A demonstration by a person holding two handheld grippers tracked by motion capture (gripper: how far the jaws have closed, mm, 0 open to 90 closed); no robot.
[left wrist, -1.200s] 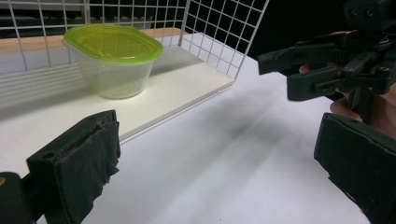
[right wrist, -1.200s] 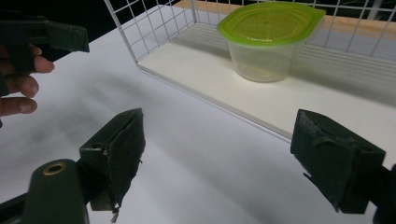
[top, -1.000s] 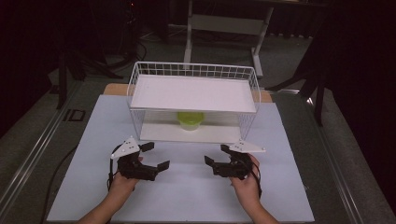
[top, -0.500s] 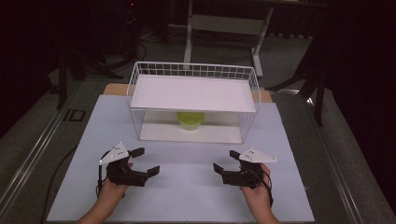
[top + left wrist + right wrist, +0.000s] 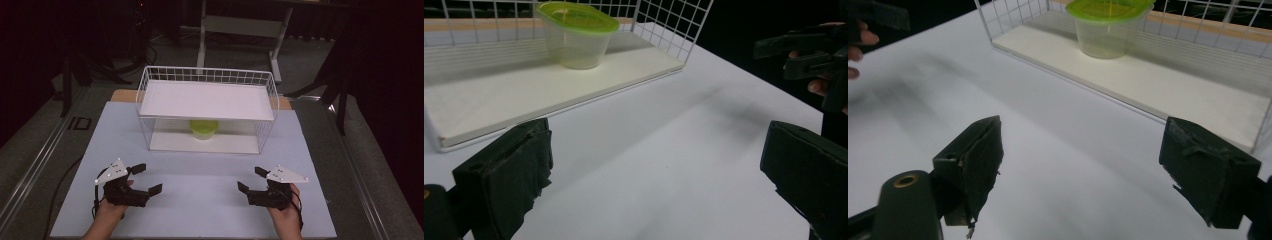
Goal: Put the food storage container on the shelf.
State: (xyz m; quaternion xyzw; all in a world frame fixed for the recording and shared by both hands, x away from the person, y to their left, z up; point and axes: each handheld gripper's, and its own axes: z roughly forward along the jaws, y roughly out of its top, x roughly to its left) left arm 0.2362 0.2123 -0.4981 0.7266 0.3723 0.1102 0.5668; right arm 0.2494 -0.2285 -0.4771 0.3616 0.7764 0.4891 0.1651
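While the white table [image 5: 200,175] carries the wire basket [image 5: 207,80] at 12 o'clock, the green-lidded container [image 5: 203,128] sits on the basket's lower shelf. My left gripper [image 5: 145,179] rests at 7 o'clock, jaws spread wide, holding nothing. My right gripper [image 5: 251,179] rests at 5 o'clock, likewise wide and empty.

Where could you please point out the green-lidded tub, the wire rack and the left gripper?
green-lidded tub [image 5: 576,37]: left gripper view, on its clear side wall.
wire rack [image 5: 207,75]: high view, on its back top rim.
left gripper [image 5: 148,179]: high view, midway between its open fingers.
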